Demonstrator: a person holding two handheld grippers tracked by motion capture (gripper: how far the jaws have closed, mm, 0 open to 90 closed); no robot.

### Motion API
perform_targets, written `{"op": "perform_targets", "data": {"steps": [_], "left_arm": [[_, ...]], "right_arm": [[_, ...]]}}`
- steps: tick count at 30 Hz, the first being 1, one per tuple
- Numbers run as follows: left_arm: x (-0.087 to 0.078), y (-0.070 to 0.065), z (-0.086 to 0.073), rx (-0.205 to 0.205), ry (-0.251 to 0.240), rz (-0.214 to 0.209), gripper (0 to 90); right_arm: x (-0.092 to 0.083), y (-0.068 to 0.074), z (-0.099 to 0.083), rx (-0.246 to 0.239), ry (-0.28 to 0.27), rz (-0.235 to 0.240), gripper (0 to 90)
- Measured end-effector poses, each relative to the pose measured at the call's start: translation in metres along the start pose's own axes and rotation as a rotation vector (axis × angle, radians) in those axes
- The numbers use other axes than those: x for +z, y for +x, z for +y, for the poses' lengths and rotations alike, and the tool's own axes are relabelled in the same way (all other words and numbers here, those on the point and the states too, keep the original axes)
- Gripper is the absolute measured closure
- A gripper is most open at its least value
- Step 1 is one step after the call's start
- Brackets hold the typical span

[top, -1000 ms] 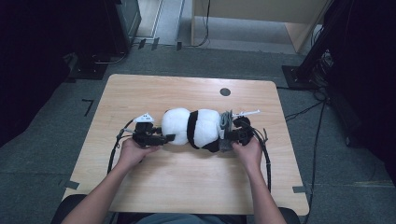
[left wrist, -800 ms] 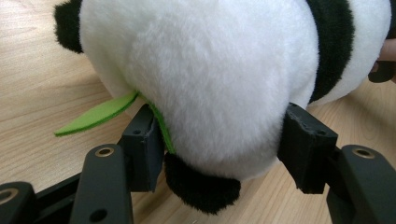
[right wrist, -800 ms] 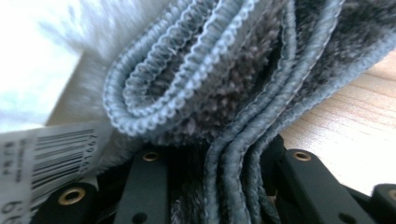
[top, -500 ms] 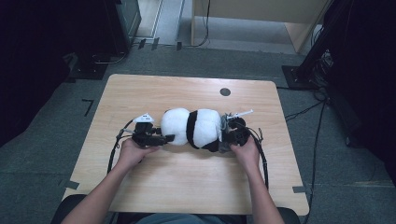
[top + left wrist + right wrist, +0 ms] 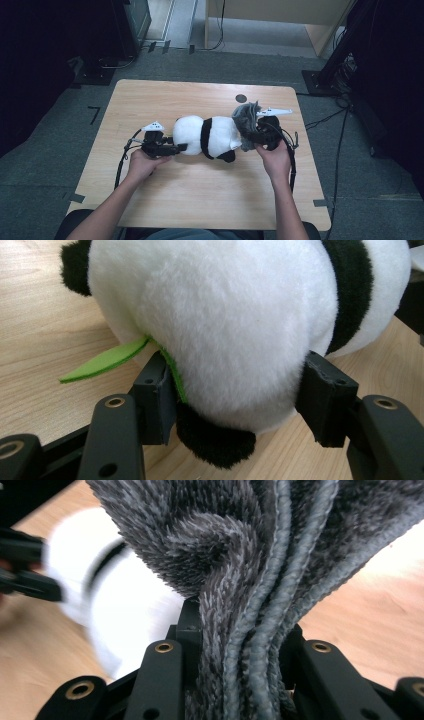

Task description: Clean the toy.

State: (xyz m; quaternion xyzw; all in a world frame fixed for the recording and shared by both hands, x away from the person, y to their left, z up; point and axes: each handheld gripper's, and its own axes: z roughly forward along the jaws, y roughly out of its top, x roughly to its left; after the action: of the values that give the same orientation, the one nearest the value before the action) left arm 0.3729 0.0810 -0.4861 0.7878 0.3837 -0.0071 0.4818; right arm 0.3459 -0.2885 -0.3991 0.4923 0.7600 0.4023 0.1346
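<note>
1 toy panda lies on its side near the middle of the wooden worktop. Its long shape runs from left to right across the worktop in the high view. The round white end points to the person's left, and the end with the black band and black feet points to the right. The left gripper has its 2 fingers partly open, and they squeeze the white round end of the panda from both sides. In the left gripper view, 1 thin green leaf of felt sticks out from under the panda, just beside 1 finger. The right gripper is at the panda's right end. Its 2 fingers are clenched tight on 1 fuzzy grey cloth. The cloth is bunched into folds between them and spreads wide above them. In the high view, the grey cloth stands up just beside the panda's right end and touches it. There are 2 hands, 1 on each gripper.
</note>
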Motion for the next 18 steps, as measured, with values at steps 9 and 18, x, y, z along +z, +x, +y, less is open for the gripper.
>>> {"op": "perform_targets", "data": {"steps": [9,18], "left_arm": [[-0.004,-0.007,-0.001,-0.012,-0.022,0.017,41.0],[-0.005,-0.01,-0.003,-0.017,-0.033,0.02,41.0]], "right_arm": [[0.009,0.059,0.026,-0.122,0.008,0.09,66.7],[0.063,0.102,0.032,-0.223,0.093,0.179,66.3]]}}
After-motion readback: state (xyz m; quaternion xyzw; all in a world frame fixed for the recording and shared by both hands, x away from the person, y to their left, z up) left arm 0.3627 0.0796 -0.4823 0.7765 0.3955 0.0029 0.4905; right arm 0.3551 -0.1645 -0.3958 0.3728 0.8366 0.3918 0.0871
